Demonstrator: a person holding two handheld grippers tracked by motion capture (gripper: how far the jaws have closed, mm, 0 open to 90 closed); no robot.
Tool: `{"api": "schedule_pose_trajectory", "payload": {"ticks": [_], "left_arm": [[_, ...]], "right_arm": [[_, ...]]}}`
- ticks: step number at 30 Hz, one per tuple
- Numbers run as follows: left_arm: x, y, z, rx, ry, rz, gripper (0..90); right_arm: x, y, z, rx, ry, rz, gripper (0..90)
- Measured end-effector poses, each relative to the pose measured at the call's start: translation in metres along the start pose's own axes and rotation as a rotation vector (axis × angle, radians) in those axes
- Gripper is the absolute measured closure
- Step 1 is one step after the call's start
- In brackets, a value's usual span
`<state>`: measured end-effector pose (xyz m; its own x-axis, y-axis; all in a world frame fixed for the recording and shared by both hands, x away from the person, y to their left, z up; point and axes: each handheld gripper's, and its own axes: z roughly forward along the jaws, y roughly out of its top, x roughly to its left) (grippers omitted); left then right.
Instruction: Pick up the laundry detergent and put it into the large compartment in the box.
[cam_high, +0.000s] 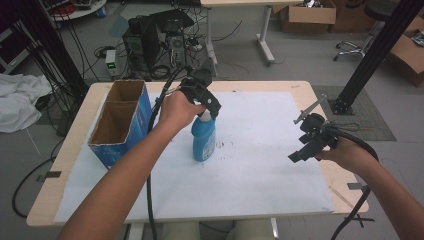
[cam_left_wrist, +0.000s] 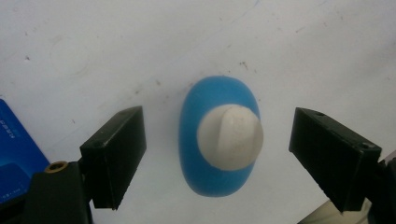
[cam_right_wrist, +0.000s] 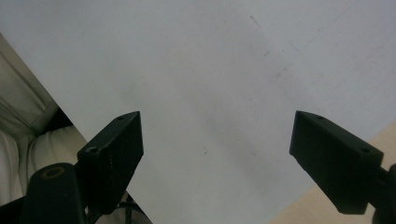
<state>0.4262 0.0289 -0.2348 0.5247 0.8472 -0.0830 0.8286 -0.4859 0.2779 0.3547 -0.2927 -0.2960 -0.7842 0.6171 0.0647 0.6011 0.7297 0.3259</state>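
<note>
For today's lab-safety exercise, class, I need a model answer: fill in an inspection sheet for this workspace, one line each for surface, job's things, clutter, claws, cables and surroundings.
Surface: wooden table covered by a white paper sheet, faintly smudged.
Job's things: blue plastic bottle with white cap standing upright mid-sheet; open blue cardboard box with two compartments at its left.
Clutter: nothing seen on the sheet.
Claws: left claw open, straddling the bottle cap from above; right claw open, over bare paper near the table edge.
Cables: a black cable trails from each claw off the table's near edge.
Surroundings: computer tower, tangled floor wires, cardboard boxes, white cloth.
</note>
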Motion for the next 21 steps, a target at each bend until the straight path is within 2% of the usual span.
{"api": "schedule_pose_trajectory", "payload": {"ticks": [8, 21], "left_arm": [[-0.001, -0.002, 0.014, 0.038, 0.002, 0.0, 19.4], [-0.004, -0.004, 0.031, 0.066, 0.012, 0.003, 19.4]], "right_arm": [[-0.001, 0.001, 0.001, 0.0, 0.003, -0.001, 17.3], [0.0, 0.001, 0.004, 0.001, 0.009, -0.003, 17.3]]}}
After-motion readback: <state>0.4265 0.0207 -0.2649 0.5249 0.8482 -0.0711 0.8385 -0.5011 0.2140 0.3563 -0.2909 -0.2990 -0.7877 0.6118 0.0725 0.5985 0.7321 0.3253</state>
